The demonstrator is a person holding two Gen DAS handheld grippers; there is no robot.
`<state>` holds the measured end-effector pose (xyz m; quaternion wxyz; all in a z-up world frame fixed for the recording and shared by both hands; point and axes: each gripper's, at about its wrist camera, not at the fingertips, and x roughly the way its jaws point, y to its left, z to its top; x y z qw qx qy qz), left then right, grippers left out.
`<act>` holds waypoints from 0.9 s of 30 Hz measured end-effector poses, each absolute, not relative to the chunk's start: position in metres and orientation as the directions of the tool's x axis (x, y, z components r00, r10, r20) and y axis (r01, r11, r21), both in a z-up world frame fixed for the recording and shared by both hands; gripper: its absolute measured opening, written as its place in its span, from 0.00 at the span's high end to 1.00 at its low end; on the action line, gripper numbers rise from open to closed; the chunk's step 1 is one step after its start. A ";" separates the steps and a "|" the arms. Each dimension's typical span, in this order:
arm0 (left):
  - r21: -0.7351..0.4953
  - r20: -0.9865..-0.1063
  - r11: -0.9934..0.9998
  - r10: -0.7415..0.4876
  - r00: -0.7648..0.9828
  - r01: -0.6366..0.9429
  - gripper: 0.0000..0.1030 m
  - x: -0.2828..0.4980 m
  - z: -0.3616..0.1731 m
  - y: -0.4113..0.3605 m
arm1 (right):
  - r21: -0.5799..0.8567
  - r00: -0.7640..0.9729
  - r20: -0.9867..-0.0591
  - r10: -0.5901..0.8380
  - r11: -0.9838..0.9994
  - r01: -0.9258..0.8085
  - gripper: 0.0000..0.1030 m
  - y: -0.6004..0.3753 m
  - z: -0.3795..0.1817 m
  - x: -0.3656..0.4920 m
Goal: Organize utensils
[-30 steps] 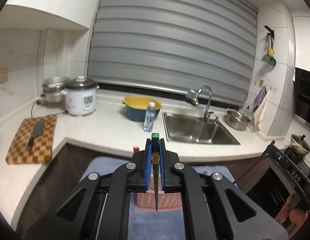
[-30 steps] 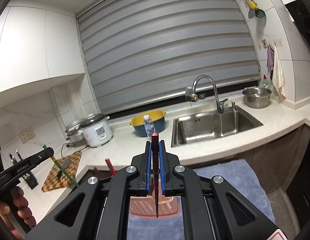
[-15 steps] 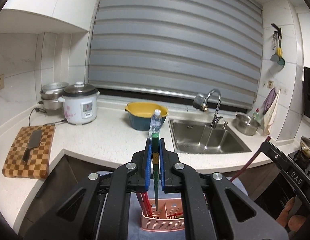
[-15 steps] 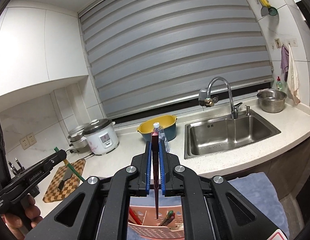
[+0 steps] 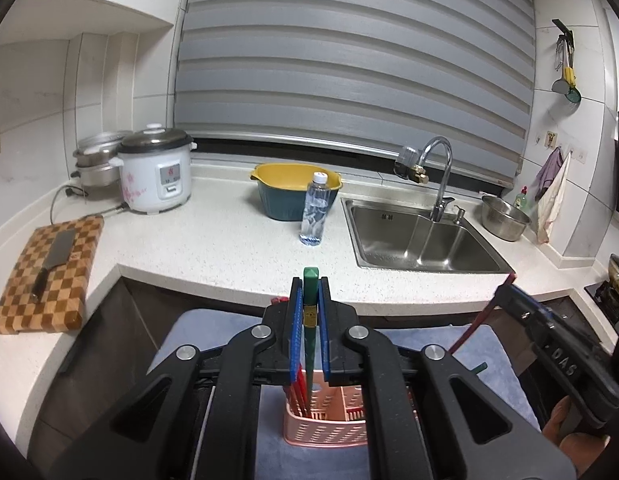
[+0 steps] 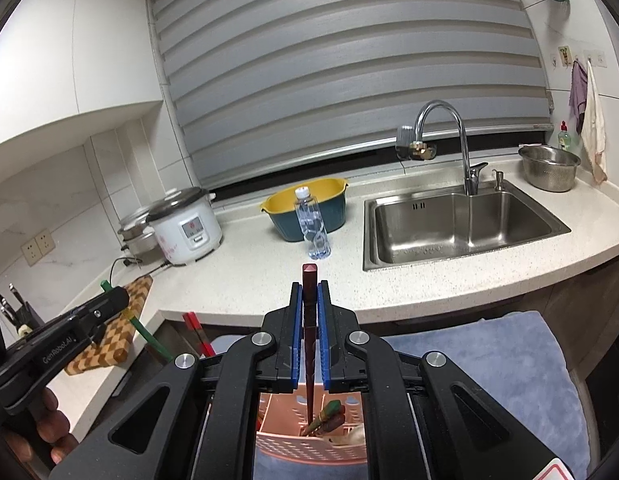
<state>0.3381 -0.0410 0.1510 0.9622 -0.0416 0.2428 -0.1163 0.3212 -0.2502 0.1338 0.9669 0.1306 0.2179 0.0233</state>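
The left gripper [image 5: 308, 312] pinches a green chopstick [image 5: 309, 332] and the right gripper [image 6: 309, 316] a dark red chopstick [image 6: 309, 344] — both tips down, over the pink basket [image 5: 325, 434].

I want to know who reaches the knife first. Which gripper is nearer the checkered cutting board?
Left. In the right wrist view, the left gripper hangs beside the cutting board at the counter's left end; the right gripper sits farther right, above the pink basket.

Both grippers' fingers [image 5: 295, 320] clamped.
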 end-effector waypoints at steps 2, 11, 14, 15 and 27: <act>-0.135 -0.464 0.971 -0.237 0.854 0.196 0.75 0.338 0.149 -0.041 | 0.257 0.902 -0.420 0.101 0.966 0.012 0.85 -0.249 0.132 0.322; -0.093 -0.469 0.980 -0.198 0.861 0.175 0.58 0.326 0.145 -0.047 | 0.236 0.906 -0.412 0.096 0.972 0.004 0.72 -0.240 0.134 0.307; -0.079 -0.466 0.982 -0.188 0.865 0.171 0.54 0.319 0.145 -0.047 | 0.234 0.907 -0.410 0.095 0.972 0.004 0.69 -0.238 0.134 0.301; -0.076 -0.466 0.982 -0.187 0.865 0.172 0.54 0.316 0.145 -0.047 | 0.234 0.907 -0.411 0.096 0.972 0.003 0.69 -0.238 0.134 0.297; -0.048 -0.473 0.982 -0.184 0.862 0.183 0.50 0.282 0.146 -0.049 | 0.232 0.899 -0.426 0.100 0.973 0.001 0.61 -0.234 0.132 0.255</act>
